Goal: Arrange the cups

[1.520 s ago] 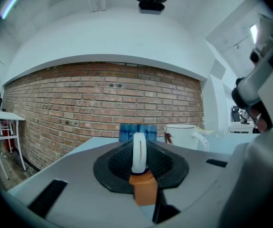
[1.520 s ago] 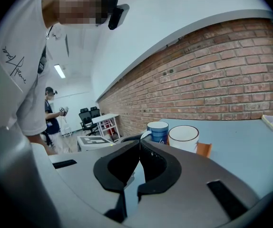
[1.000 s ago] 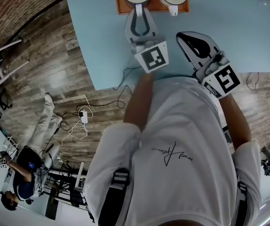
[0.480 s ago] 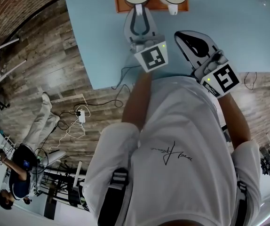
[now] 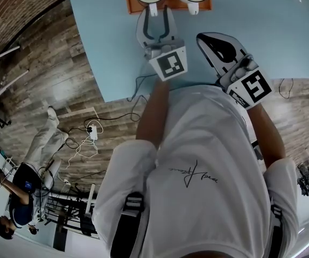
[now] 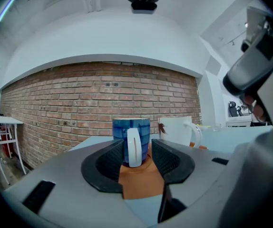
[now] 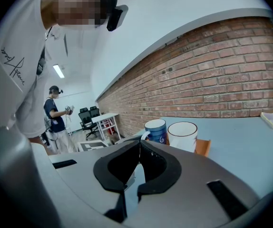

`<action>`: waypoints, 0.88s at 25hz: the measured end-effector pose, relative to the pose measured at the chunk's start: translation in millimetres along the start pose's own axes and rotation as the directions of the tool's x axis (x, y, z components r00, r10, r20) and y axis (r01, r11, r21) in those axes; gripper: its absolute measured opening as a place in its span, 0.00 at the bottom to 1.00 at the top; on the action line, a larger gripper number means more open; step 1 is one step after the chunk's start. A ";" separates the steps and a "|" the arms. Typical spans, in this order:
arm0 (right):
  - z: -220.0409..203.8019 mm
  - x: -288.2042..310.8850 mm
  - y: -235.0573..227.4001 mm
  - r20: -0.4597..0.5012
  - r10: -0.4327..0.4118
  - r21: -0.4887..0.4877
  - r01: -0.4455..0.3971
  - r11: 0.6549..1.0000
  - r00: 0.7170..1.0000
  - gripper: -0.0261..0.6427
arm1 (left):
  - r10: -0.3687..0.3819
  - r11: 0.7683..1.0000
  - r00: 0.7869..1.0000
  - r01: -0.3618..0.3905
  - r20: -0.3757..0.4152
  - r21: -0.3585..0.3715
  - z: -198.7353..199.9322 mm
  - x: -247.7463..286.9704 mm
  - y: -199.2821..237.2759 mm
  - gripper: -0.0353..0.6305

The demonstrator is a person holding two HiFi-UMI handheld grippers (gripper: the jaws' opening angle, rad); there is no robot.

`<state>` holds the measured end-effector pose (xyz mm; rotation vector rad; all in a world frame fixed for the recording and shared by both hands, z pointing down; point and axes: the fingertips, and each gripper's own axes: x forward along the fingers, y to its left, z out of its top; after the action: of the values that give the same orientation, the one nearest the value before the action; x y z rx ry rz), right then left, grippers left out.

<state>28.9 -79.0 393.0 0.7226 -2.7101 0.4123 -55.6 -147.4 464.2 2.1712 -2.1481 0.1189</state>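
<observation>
Left gripper (image 6: 136, 152) jaws have just been opening and now stand wide; the blue cup (image 6: 131, 127) handle sits between them, not pinched. Blue cup stands on the orange tray (image 5: 128, 1) beside the white cup (image 6: 177, 129), so it looks placed. Right gripper (image 7: 137, 163) closed, empty.

An orange rectangular tray (image 6: 139, 184) lies on a pale blue bench (image 5: 262, 20). On the tray, a glazed ceramic mug (image 6: 131, 125) streaked in dark and lighter blue has a white handle and a white inside. Beside it on the tray, a white ceramic mug (image 6: 174, 129) bears a small brown mark. Behind the tray runs a red-brown brick wall (image 6: 79, 99) with pale mortar lines. Beyond the tray's bench lies a grey-brown wood-plank floor (image 5: 52, 74).
</observation>
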 end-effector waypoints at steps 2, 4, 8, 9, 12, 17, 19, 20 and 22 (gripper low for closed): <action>0.1 -1.0 1.0 0.004 -0.005 0.001 0.005 1.000 1.000 0.07 | -0.003 1.000 1.000 0.003 0.007 0.004 0.5 -1.1 1.0 0.31; 0.4 -1.7 2.8 0.009 -0.010 0.002 0.010 1.000 1.000 0.07 | -0.004 1.000 1.000 0.004 0.016 0.002 2.0 -3.2 3.2 0.32; 2.6 -2.6 5.9 0.023 -0.020 0.004 0.020 1.000 1.000 0.07 | -0.015 1.000 1.000 0.015 0.014 0.011 3.8 -8.2 7.4 0.33; 3.4 -2.7 6.4 0.027 -0.022 0.004 0.022 1.000 0.999 0.07 | -0.018 1.000 1.000 0.018 0.015 0.013 4.2 -9.1 8.1 0.34; 5.1 -2.9 8.2 0.040 -0.029 0.002 0.029 1.000 0.999 0.07 | -0.027 0.999 0.999 0.027 0.022 0.017 5.3 -12.2 10.5 0.34; 4.6 -4.4 12.4 0.063 -0.043 0.010 0.042 0.999 0.997 0.07 | -0.044 0.998 0.999 0.044 0.018 0.049 5.7 -20.4 16.4 0.34; 9.0 -4.8 14.1 0.076 -0.051 0.013 0.050 0.999 0.996 0.07 | -0.050 0.998 0.999 0.049 0.020 0.046 10.5 -23.0 19.8 0.34; 11.7 -5.2 15.4 0.083 -0.055 0.014 0.054 0.998 0.995 0.07 | -0.053 0.998 0.998 0.052 0.023 0.041 13.7 -24.4 21.5 0.34; 14.9 -6.1 18.9 0.093 -0.061 0.014 0.060 0.998 0.994 0.07 | -0.061 0.998 0.998 0.060 0.025 0.037 17.8 -27.5 24.0 0.34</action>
<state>20.9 -65.9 373.6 0.8450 -2.7660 0.3886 -79.9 -122.4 443.5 2.2675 -2.1082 0.1277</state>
